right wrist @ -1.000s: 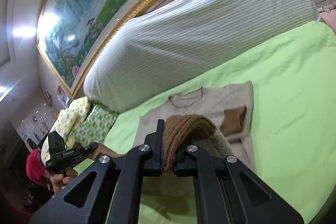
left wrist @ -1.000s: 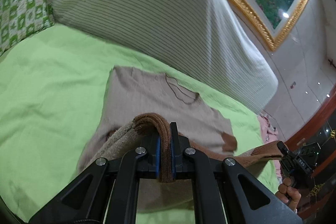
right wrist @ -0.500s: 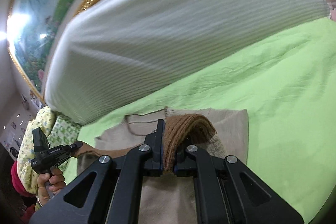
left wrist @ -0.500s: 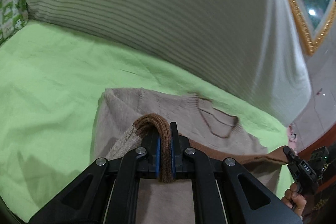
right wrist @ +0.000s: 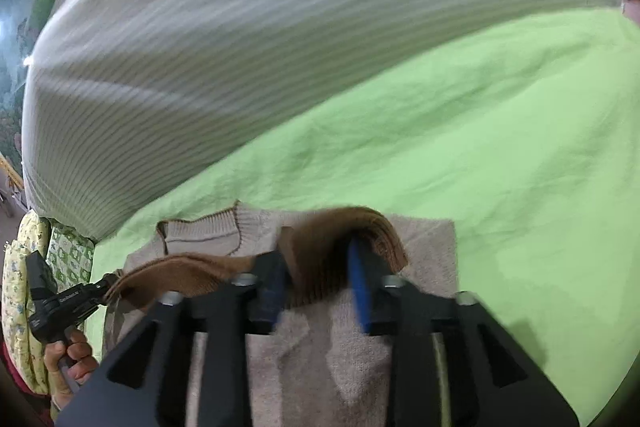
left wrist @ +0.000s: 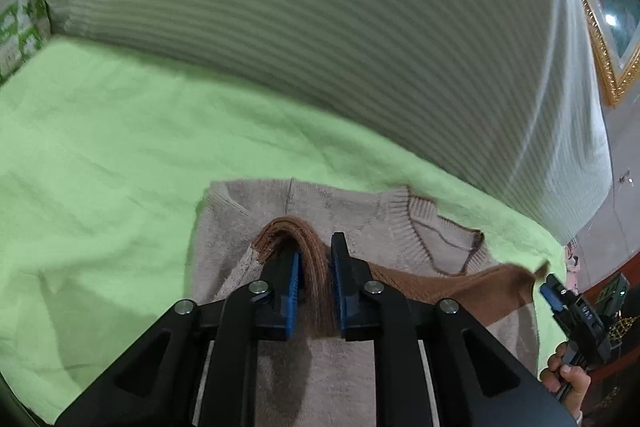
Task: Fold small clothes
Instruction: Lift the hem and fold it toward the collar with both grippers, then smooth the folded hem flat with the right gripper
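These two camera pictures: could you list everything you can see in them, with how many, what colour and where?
sweater: one, beige knit, lying on the bed sheet, collar toward the striped bedding
brown hem band: one, brown ribbed edge of the sweater, lifted and stretched between the two grippers
bed sheet: one, light green, under the sweater
striped bedding: one large mound, white with thin stripes, behind the sheet
patterned pillows: at least two, green-and-white and yellow floral, at the sheet's far left in the right wrist view
picture frame: one, gold, on the wall
left gripper: one, black with blue pads, jaws opening, hem band between them
right gripper: one, black with blue pads, jaws opening, hem band between them
hands: two, each holding a gripper handle
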Motion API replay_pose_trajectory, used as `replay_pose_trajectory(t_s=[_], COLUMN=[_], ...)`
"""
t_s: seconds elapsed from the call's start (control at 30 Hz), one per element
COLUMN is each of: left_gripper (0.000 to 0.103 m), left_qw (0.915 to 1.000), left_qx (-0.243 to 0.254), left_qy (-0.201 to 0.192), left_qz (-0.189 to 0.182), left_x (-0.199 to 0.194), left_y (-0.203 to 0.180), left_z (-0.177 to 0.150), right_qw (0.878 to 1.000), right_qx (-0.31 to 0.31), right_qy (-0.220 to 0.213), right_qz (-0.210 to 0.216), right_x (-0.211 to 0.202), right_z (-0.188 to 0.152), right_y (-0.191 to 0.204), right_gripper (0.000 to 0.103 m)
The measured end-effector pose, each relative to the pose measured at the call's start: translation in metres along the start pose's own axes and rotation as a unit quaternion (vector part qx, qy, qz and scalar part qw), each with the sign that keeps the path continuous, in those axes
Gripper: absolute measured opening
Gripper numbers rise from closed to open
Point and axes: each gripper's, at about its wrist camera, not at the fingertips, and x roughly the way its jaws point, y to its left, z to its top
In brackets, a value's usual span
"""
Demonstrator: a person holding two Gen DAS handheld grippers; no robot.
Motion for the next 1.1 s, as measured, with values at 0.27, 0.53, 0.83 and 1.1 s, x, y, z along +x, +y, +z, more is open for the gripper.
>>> replay_pose_trajectory(t_s=[0.27, 0.53, 0.83, 1.1], left_gripper=[0.073, 0.077, 0.08, 0.064], left_qw=[0.9955, 0.9914, 0.9825, 0.9615], left_qx=[0.008, 0.068, 0.114, 0.19], left_qy=[-0.071, -0.004, 0.02, 0.029], left_qz=[0.062, 0.112, 0.146, 0.196], left_x=[-0.063, -0.085, -0.05, 0.02], left_y=[0.007, 0.032, 0.022, -0.016], left_z=[-0.009, -0.083, -0.078, -0.039], right_qw=[0.999, 0.999, 0.994, 0.977], right_qx=[-0.011, -0.026, -0.094, -0.186], right_qy=[-0.029, -0.01, -0.004, 0.05], right_qz=[0.004, -0.026, -0.051, -0.087], right_x=[-0.054, -0.081, -0.072, 0.01], right_z=[-0.002, -0.058, -0.071, -0.027], right_y=[-0.001, -0.016, 0.0, 0.032], right_gripper=[0.054, 0.058, 0.058, 0.066])
